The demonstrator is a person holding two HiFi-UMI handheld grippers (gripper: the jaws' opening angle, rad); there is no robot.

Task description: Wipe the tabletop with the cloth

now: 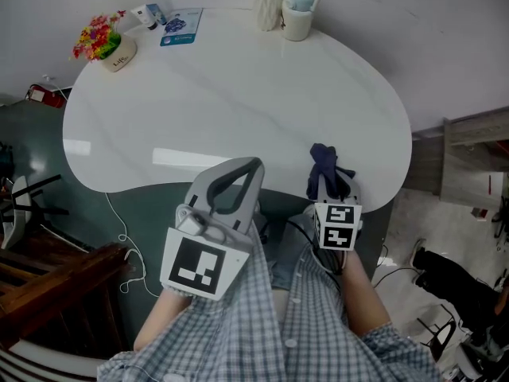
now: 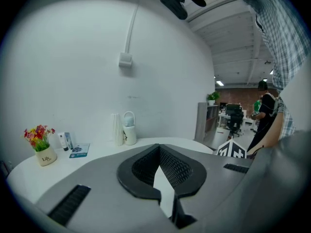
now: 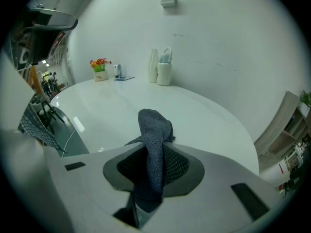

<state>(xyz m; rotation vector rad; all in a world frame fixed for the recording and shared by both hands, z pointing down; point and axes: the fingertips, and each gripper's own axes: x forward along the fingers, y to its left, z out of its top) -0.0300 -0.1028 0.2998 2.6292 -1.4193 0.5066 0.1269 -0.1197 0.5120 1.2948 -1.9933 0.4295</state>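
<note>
A dark blue cloth (image 1: 326, 168) sticks up from my right gripper (image 1: 328, 185), which is shut on it just above the near edge of the white tabletop (image 1: 231, 94). In the right gripper view the cloth (image 3: 154, 144) stands pinched between the jaws and hangs down behind them. My left gripper (image 1: 253, 165) hovers at the table's near edge, left of the right one. Its jaws meet at the tips (image 2: 158, 148) with nothing between them. A person's checked sleeves lead to both grippers.
At the table's far edge stand a flower pot (image 1: 105, 44), a small tube (image 1: 148, 14), a blue card (image 1: 180, 26), a white vase (image 1: 269, 1) and a white jug (image 1: 299, 13). Dark wooden furniture (image 1: 56, 281) is at lower left, a shelf unit (image 1: 477, 165) at right.
</note>
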